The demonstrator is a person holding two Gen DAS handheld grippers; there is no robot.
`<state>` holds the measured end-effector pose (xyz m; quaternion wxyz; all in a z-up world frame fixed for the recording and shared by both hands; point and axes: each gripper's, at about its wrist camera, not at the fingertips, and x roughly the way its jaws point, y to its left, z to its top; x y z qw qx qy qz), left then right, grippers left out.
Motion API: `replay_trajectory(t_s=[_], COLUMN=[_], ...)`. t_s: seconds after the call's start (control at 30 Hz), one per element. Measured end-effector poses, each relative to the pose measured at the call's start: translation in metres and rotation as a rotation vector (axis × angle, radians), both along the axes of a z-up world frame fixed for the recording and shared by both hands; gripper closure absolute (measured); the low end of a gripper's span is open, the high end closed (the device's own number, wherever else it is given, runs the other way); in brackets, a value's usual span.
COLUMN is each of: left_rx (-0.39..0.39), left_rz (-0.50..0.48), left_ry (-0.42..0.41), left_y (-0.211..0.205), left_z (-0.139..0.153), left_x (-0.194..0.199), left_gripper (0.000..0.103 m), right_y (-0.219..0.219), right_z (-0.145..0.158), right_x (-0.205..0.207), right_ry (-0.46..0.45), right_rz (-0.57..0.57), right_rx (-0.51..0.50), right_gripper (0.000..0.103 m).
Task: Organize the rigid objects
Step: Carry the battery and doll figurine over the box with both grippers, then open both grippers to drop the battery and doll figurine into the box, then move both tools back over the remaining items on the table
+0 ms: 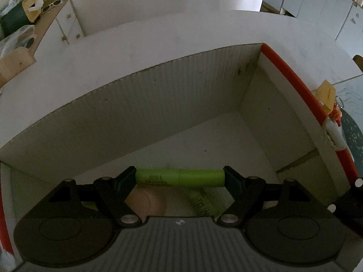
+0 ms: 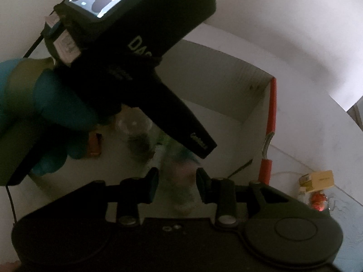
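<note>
Two grippers are working: my left gripper (image 1: 180, 179) is clamping the green tube (image 1: 179, 176) end to end (long axis crosswise) inside the box (image 1: 158, 95), while my right gripper (image 2: 177, 185) is hovering narrow, contents blurred

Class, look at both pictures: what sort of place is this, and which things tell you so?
Probably a home living or storage room: a white cupboard with small knobs carrying white sunglasses, pale cabinet doors behind, and a white corrugated cardboard box on a white table.

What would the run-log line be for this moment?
left tool: shut on green tube, over open box | right tool: blurred item between fingers, grip unclear
</note>
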<state>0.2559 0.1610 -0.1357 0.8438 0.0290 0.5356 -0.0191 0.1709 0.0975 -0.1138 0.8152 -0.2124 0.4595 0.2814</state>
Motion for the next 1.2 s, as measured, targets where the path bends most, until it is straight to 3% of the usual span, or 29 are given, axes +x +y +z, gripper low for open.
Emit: replay_trajectory(t_s=[0.33, 0.6, 1.2], left_rx=[-0.034, -0.051, -0.001], left_rz=[0.010, 0.029, -0.021], left_ry=[-0.050, -0.093, -0.233], left_y=[0.001, 0.004, -0.017], left_z=[0.014, 0.034, 0.087], left_x=[-0.016, -0.033, -0.090], left_gripper=[0.021, 0.021, 0.021], right_y=[-0.011, -0.028, -0.075], right_z=[0.009, 0.022, 0.060], right_x=[0.004, -0.004, -0.030], right_ry=[0.019, 0.021, -0.016], right_rz=[-0.044, -0.077, -0.123], right_rx=[0.069, 0.133, 0.284], right_gripper=[0.052, 0.046, 0.030])
